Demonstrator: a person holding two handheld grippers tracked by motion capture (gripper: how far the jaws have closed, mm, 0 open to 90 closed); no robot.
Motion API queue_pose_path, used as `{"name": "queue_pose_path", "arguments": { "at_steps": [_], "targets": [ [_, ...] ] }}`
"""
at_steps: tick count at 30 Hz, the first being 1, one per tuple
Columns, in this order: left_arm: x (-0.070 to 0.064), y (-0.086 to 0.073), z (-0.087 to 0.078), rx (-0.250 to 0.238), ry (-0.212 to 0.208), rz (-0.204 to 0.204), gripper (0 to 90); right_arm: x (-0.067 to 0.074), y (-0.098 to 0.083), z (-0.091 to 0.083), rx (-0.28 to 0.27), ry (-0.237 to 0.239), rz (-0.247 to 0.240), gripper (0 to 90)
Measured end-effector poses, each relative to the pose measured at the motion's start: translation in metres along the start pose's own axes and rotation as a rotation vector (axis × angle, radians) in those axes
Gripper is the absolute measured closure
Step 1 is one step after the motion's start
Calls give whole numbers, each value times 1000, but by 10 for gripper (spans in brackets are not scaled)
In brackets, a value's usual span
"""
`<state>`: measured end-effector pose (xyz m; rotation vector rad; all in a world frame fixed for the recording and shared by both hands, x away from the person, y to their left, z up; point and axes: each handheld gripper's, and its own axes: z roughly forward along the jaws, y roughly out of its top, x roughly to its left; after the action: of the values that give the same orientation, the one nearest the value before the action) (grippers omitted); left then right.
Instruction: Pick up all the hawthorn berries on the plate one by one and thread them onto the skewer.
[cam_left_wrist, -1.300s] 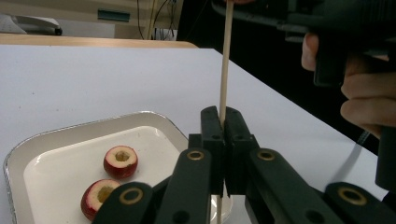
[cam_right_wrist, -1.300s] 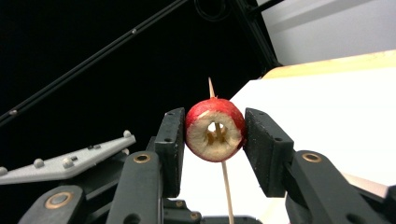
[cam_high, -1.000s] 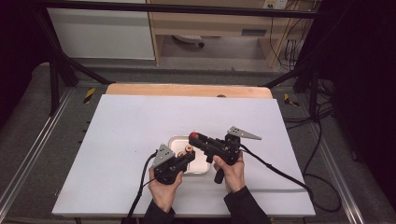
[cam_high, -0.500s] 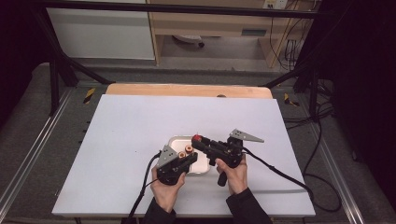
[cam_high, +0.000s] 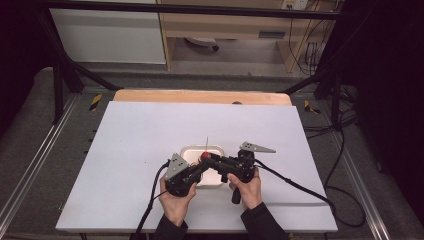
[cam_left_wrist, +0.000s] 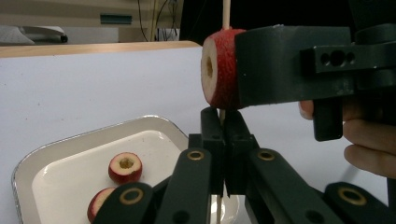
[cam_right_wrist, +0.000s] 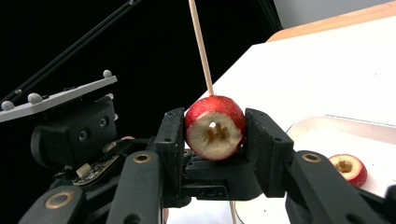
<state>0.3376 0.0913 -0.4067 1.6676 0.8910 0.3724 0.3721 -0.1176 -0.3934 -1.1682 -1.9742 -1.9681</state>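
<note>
Left gripper (cam_left_wrist: 224, 154): fingers (cam_left_wrist: 212, 140) together, clamped on a thin wooden skewer (cam_left_wrist: 226, 14), which stands upright between them. Right gripper (cam_right_wrist: 212, 140): fingers (cam_right_wrist: 264, 144) part-way closed, clamped on a red fruit slice (cam_right_wrist: 215, 128), one pad on each side of the skin. The skewer passes through the slice, in at the bottom and out at the top; the cored hole faces the right gripper's camera.

From above, both grippers (cam_high: 200, 167) meet over the near edge of a white tray (cam_high: 202, 150), near the middle of the white surface (cam_high: 125, 150), with a hand (cam_high: 175, 200) behind each. The skewer tip (cam_high: 206, 142) pokes up past them toward the far side.

Step in hand, by my reading: threading fruit onto the stick. This slice looks already pierced and sits just above the left fingers. Next move probably calls for settling the slice at its place on the stick, letting go with the right, then fetching another piece from the tray. The left must keep the stick steady and plumb, or the fruit may split.

Two more cored pieces (cam_left_wrist: 125, 168) lie in the tray, the nearer one partly behind the left gripper. Hard to make out: the skewer's lower end, cut off below the fingers, and whether the tray holds any more fruit under the grippers.
</note>
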Motion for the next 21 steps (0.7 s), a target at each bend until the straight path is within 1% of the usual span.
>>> {"name": "queue_pose_path", "arguments": {
  "at_steps": [2, 3, 5, 6, 7, 8, 10, 13, 17, 19, 21],
  "targets": [
    [1, -2, 2, 7, -10, -10, 891, 0, -1, 0, 7, -18, -6, 598],
    [2, -2, 1, 8, -15, -11, 891, -1, -1, 0, 11, -26, -18, 594],
    [3, -2, -1, 8, -8, 4, 890, 0, 0, -1, -1, -42, -44, 499],
    [5, -2, -2, 11, -11, 2, 890, 0, 2, -2, -3, -46, -51, 451],
    [6, -2, -4, 9, -9, 4, 890, 0, 3, -4, -3, -50, -63, 418],
    [8, -2, -5, 11, -2, 9, 890, 0, 4, -5, 2, -64, -84, 380],
    [12, -4, -9, 20, 1, 13, 890, 0, 6, -8, 18, -98, -125, 315],
    [19, -7, -16, 36, 14, 24, 889, -2, 8, -12, 43, -129, -175, 236],
    [30, -12, -26, 57, 25, 23, 889, -4, 13, -16, 82, -152, -231, 160],
    [32, -12, -30, 61, 29, 24, 889, -6, 15, -17, 101, -168, -254, 133],
    [34, -13, -34, 71, 39, 38, 888, -8, 17, -18, 124, -183, -273, 116]
  ]
}}
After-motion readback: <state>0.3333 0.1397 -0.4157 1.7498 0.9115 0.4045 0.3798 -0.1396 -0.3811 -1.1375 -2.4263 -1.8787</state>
